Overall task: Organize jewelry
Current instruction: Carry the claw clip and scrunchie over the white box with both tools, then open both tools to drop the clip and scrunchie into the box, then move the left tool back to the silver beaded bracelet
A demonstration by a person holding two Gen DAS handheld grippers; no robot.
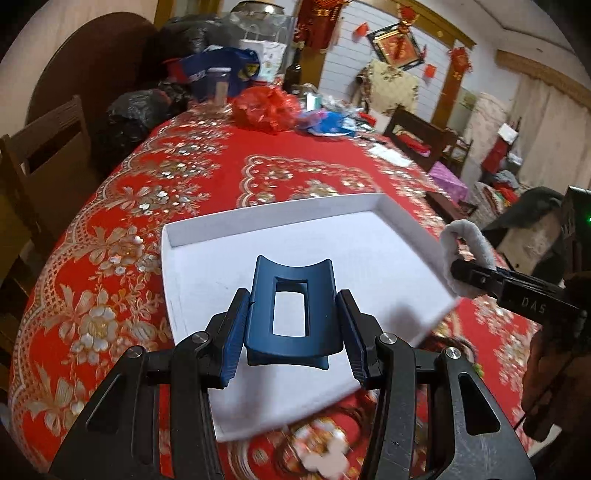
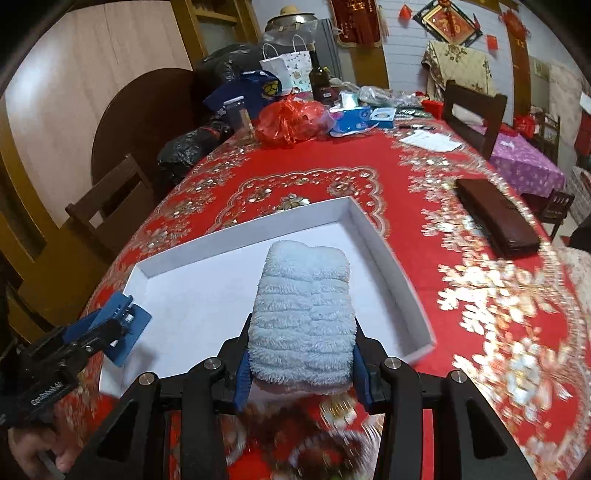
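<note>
Claws (image 1: 291, 325) with clip (image 1: 290, 314), scrunchie (image 2: 303, 314) over tray (image 2: 388, 254)

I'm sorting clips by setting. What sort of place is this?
Most likely a home dining room: a long table under a red floral tablecloth, wooden chairs around it, and red festive hangings on the wall behind.

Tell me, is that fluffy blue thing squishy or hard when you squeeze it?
Probably squishy: the fluffy blue band looks like soft plush, bulging between the right tool's pads. It probably weighs little, since it stands up from the grip without sagging. Its fuzzy pile likely keeps it from slipping.
</note>
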